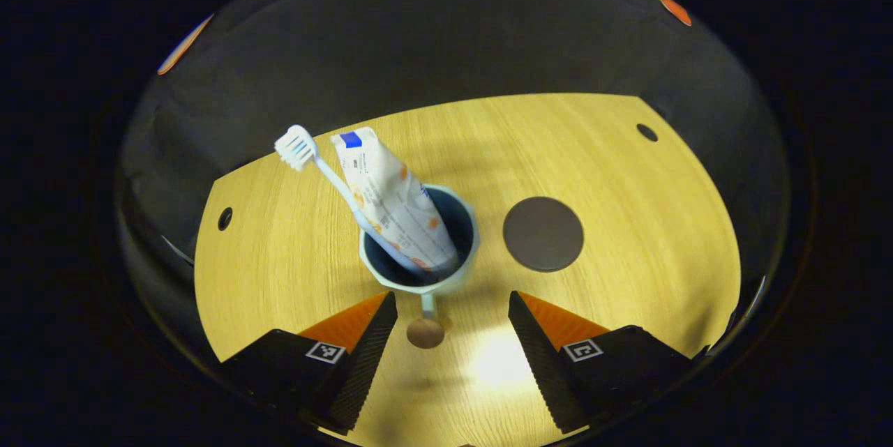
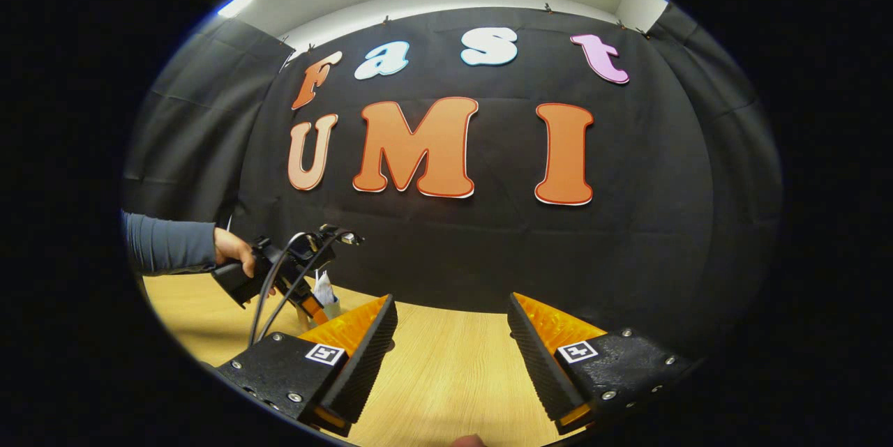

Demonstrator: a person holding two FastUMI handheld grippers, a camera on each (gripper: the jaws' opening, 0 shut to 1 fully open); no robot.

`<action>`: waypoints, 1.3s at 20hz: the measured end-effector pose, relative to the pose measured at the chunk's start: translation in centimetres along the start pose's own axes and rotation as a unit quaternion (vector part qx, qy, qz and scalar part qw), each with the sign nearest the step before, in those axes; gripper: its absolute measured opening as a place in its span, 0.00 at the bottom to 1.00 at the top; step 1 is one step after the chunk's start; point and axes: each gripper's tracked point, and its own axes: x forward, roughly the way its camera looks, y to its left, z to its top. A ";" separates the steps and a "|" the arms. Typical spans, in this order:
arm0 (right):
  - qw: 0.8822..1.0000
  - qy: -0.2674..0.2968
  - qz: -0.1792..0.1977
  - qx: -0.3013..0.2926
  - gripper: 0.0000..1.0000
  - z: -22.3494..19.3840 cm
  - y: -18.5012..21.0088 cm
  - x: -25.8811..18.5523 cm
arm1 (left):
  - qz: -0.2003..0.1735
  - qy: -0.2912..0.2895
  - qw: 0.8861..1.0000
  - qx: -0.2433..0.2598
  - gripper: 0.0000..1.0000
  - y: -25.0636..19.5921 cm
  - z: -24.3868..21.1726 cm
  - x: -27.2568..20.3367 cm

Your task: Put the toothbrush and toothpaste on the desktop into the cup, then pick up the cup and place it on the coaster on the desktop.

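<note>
Toothbrush (image 1: 328,175) and toothpaste (image 1: 394,199) in cup (image 1: 464,269), both grippers' fingers (image 1: 366,356) spread, empty

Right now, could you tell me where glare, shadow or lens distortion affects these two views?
Left gripper view: a bright glare patch on the wooden desktop between the fingers; a soft shadow behind the cup; the desktop's far edge bows from the fisheye; the coaster reads sharp. Right gripper view: the black cloth wall curves, and a ceiling light flares at upper left.

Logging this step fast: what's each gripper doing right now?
Left gripper: open, holding nothing, fingers either side of the cup handle.
Right gripper: open, holding nothing, above the desktop.
</note>
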 end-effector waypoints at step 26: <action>0.999 0.016 -0.021 0.042 0.96 -2.5 -0.9 -2.7 | -0.011 -0.038 0.999 -0.028 0.22 2.6 -1.1 0.8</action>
